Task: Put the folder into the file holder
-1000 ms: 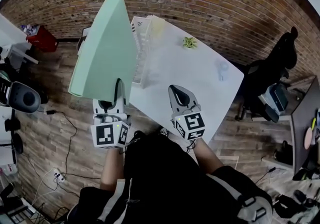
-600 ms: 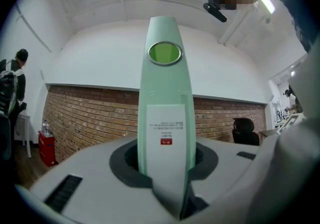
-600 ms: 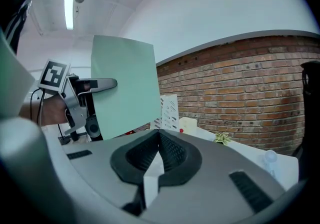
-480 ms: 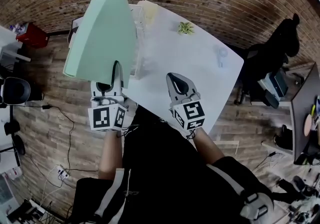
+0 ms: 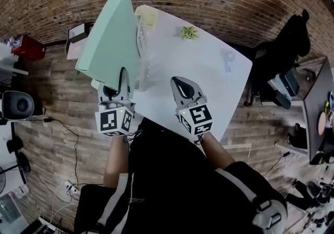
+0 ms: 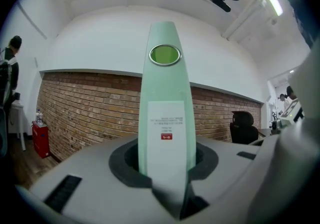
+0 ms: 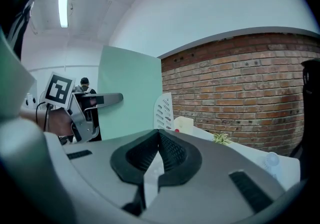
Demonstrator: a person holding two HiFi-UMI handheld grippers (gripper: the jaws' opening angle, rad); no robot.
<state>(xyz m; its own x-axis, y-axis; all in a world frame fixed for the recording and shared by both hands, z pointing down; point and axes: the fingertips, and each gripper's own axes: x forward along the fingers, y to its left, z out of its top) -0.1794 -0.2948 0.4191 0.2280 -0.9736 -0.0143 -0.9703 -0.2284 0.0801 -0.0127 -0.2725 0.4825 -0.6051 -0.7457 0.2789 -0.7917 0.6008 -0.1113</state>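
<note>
Left gripper view shows the folder (image 6: 164,118) clamped by its lower end between the jaws of the left gripper (image 5: 117,85). It stands tall in the air, beside and above the white file holder (image 5: 142,34) at the left edge of the surface (image 5: 203,71). Gripped so low, the folder could swing or slip and strike the holder's wall, perhaps nudging it off that close edge. The right gripper (image 5: 183,89), jaws pressed together on nothing, hovers over bare surface with free room to steady the holder.
</note>
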